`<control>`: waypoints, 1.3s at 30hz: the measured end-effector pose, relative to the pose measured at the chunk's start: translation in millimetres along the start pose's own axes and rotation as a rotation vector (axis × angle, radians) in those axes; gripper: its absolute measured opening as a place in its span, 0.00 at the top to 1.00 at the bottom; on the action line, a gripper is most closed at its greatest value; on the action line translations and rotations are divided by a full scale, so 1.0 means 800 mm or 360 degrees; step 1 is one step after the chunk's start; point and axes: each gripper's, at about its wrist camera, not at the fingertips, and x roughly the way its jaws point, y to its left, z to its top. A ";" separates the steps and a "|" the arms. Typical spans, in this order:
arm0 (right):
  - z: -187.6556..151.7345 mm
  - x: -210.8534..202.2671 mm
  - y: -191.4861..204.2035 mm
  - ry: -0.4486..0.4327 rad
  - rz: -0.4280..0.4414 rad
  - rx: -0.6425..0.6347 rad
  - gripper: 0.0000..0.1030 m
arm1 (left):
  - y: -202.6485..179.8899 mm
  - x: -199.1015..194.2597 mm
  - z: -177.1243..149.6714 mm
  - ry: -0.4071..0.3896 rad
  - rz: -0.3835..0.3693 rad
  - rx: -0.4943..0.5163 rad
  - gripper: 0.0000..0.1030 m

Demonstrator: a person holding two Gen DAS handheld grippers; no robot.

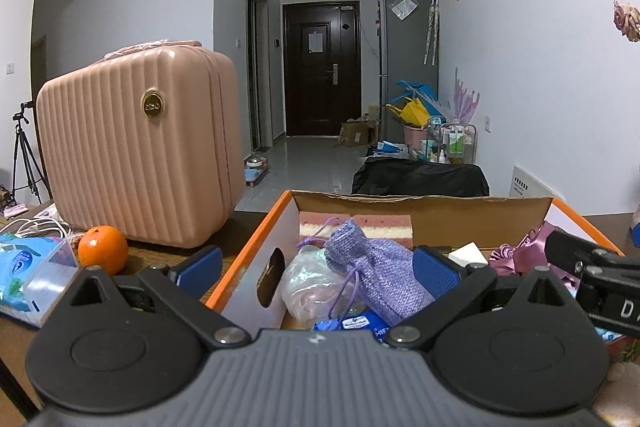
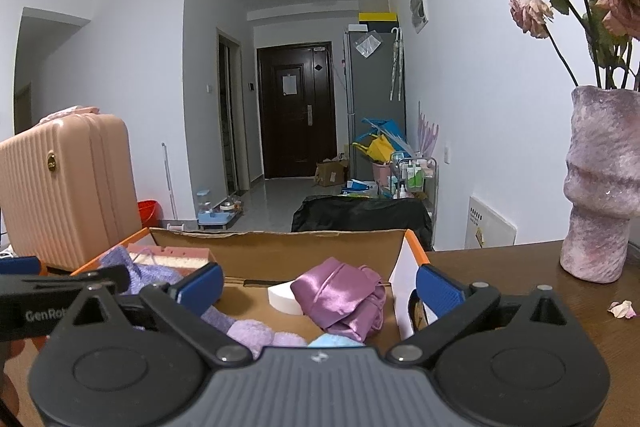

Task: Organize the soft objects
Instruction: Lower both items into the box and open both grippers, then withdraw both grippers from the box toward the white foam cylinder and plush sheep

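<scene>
**A:** Both your grippers stand wide with nothing between the fingers. Your left gripper (image 1: 316, 269) straddles the near-left wall of the orange-edged box (image 1: 256, 227), one finger outside it, the other inside beside the lilac knitted pouch (image 1: 376, 267). If you close from here you would likely pinch cardboard, not cloth, and drag the whole box across the table (image 2: 500, 275).

**B:** And your right gripper (image 2: 318, 287)?

**A:** Much the same risk. Its right-hand finger sits just at the box's right wall, while the purple satin bundle (image 2: 340, 301) lies between the fingers, inside the box. The satin looks slippery, so I'd guess a shallow bite would let it slide out.

**B:** Anything nearby for you to knock?

**A:** The vase (image 2: 600, 187) of dried roses stands on the table to your right, apart from the box but within a careless swing. On your left, the orange (image 1: 103, 249) rests by the pink case (image 1: 140, 155) and could roll if the box shoves it. Your two grippers are also close together over the box, so mind they don't collide.
</scene>
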 end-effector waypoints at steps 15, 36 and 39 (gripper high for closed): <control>-0.012 -0.044 0.008 -0.0043 -0.0006 -0.0033 0.00 | 0.010 -0.037 -0.013 -0.0023 -0.0017 0.0000 0.00; -0.027 -0.086 0.014 -0.0038 -0.0015 -0.0043 0.00 | 0.028 -0.095 -0.038 0.0006 -0.0027 -0.0003 0.00; -0.032 -0.097 0.016 -0.0033 -0.0015 -0.0043 0.00 | 0.032 -0.106 -0.043 0.0012 -0.0027 -0.0006 0.00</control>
